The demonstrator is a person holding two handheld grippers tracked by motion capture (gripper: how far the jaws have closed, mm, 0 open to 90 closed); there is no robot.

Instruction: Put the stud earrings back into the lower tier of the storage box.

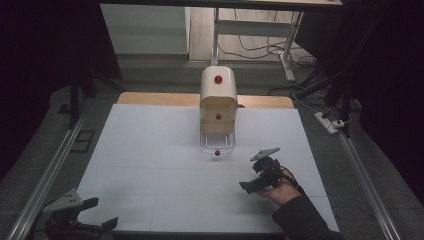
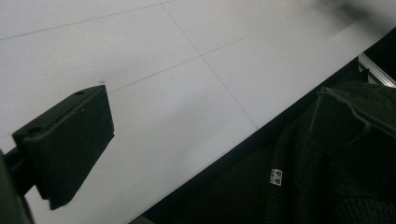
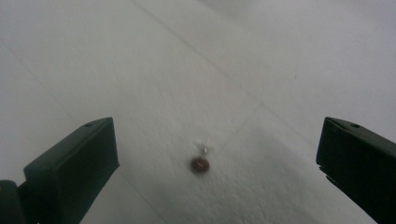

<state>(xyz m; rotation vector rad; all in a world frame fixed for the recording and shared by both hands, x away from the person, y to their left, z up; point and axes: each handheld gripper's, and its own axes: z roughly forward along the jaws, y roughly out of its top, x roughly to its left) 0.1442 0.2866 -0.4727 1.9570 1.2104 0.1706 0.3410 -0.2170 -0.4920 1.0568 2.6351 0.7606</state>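
A cream mini drawer cabinet [image 1: 218, 95] with red knobs stands at the back middle of the white table [image 1: 150, 150]. Its clear bottom drawer [image 1: 217, 142] is pulled out, with its red knob [image 1: 217, 153] at the front. My right gripper [image 1: 253, 179], held in a hand [image 1: 282, 192], hovers to the front right of that drawer. It is open [image 3: 217, 154], and a small dark red round thing [image 3: 200, 164] shows on the white surface between its jaws. My left gripper [image 1: 102, 212] is open at the table's front left corner, with nothing between its jaws [image 2: 205, 135].
A dark knitted sleeve [image 2: 327, 186] lies beyond the table's front edge behind my left gripper's right jaw. Metal rails [image 1: 55, 165] run along both sides of the table. Cables and a power strip [image 1: 327, 122] lie on the floor to the back right.
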